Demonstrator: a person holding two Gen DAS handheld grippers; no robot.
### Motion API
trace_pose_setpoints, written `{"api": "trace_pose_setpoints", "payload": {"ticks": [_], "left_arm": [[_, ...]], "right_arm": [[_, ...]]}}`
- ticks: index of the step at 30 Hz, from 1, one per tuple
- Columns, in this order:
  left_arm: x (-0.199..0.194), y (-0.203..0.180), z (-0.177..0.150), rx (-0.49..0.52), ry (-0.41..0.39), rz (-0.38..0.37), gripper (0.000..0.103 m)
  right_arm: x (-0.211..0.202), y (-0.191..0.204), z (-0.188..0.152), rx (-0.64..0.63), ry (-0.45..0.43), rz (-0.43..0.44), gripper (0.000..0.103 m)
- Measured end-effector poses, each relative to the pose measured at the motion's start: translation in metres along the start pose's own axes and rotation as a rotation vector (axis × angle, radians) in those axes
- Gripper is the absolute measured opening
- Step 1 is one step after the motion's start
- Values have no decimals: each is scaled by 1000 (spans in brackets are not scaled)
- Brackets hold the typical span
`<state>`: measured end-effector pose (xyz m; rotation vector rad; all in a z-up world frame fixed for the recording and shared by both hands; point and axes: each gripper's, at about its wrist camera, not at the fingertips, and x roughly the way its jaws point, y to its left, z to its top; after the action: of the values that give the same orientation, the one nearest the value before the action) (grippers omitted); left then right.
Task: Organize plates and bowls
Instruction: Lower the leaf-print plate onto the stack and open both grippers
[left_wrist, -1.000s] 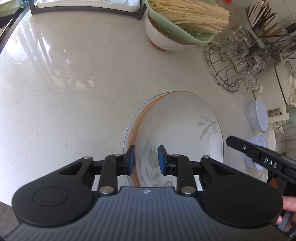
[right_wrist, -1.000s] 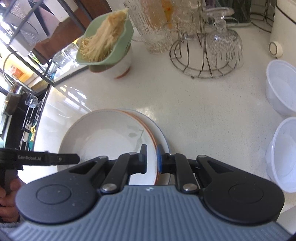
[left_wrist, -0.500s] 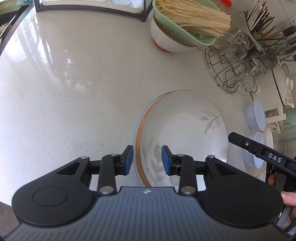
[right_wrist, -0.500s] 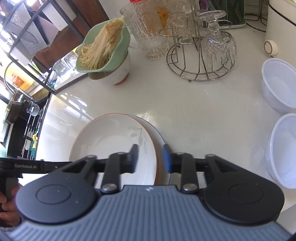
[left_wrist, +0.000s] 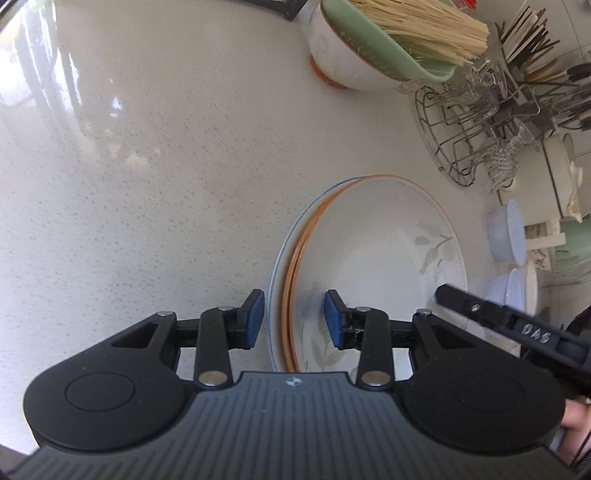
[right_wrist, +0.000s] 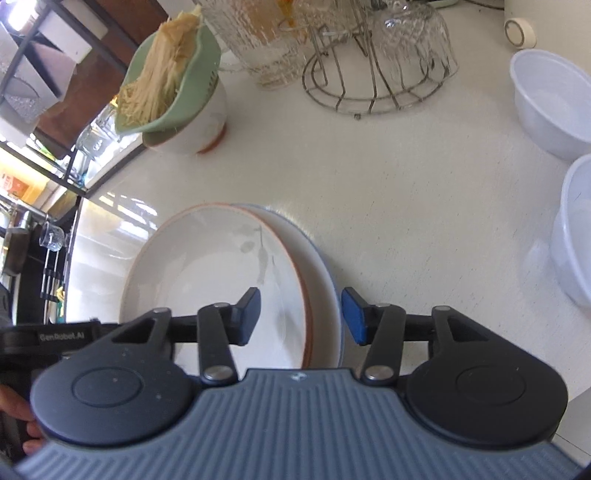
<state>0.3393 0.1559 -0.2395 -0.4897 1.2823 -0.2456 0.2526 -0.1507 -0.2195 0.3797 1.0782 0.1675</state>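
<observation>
A stack of white plates lies on the pale counter: an orange-rimmed plate with a grey leaf pattern (left_wrist: 373, 254) on top of a blue-rimmed plate (left_wrist: 275, 266). The stack also shows in the right wrist view (right_wrist: 214, 273). My left gripper (left_wrist: 293, 319) is open, its blue pads either side of the stack's left rim, not touching. My right gripper (right_wrist: 301, 315) is open, its pads either side of the stack's right rim. Two white plastic bowls (right_wrist: 550, 99) (right_wrist: 576, 229) stand to the right.
A white bowl with an orange foot holds a green colander of dry noodles (left_wrist: 373, 44) at the back. A wire rack with upturned glasses (right_wrist: 380, 62) stands behind the plates. A cutlery drainer (left_wrist: 539, 74) is at the far right. A dark shelf frame (right_wrist: 55, 122) borders the counter.
Both grippers have opened off the plate rims and drawn back a little. The plate stack now rests on the counter.
</observation>
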Motion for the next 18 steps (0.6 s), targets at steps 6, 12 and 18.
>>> {"api": "trace_pose_setpoints", "payload": {"ticks": [6, 12, 18], "left_arm": [[2, -1, 1, 36, 11, -20, 39], [-3, 9, 5, 20, -2, 3, 40], [-15, 22, 4, 13, -22, 44, 41]], "right_arm": [[-1, 3, -5, 0, -8, -14, 46], [3, 14, -9, -26, 17, 3, 46], [9, 33, -10, -76, 45, 23, 46]]}}
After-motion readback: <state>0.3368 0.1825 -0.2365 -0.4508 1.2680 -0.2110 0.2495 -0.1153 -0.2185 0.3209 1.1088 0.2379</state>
